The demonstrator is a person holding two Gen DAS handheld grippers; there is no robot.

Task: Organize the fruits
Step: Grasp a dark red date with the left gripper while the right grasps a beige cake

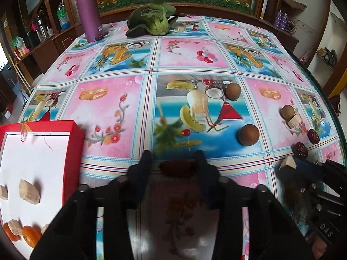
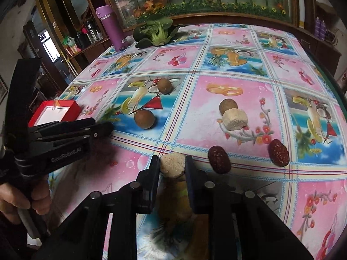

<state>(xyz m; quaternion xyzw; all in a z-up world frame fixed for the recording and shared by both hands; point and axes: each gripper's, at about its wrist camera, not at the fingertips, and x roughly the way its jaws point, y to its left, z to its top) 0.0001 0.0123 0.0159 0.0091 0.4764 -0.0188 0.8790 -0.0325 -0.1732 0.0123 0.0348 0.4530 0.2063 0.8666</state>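
Observation:
My left gripper (image 1: pixel 173 164) is shut on a dark red date (image 1: pixel 175 168), low over the near table edge. To its left stands a red box (image 1: pixel 73 134) with a white inside; it holds beige chunks (image 1: pixel 29 191) and small oranges (image 1: pixel 30 236). My right gripper (image 2: pixel 173 166) is shut on a beige crumbly chunk (image 2: pixel 173 163), which also shows in the left wrist view as the chunk (image 1: pixel 286 161). On the cloth lie three brown round fruits (image 2: pixel 144 119) (image 2: pixel 164 86) (image 2: pixel 228 106), another beige chunk (image 2: pixel 235 119) and two red dates (image 2: pixel 219 159) (image 2: pixel 278 151).
A purple bottle (image 1: pixel 89 10) and a leafy green vegetable (image 1: pixel 154 19) stand at the far side of the table (image 1: pixel 182 54). A hand (image 2: pixel 21 203) holds the left gripper's handle. Wooden cabinets and a painted panel lie behind the table.

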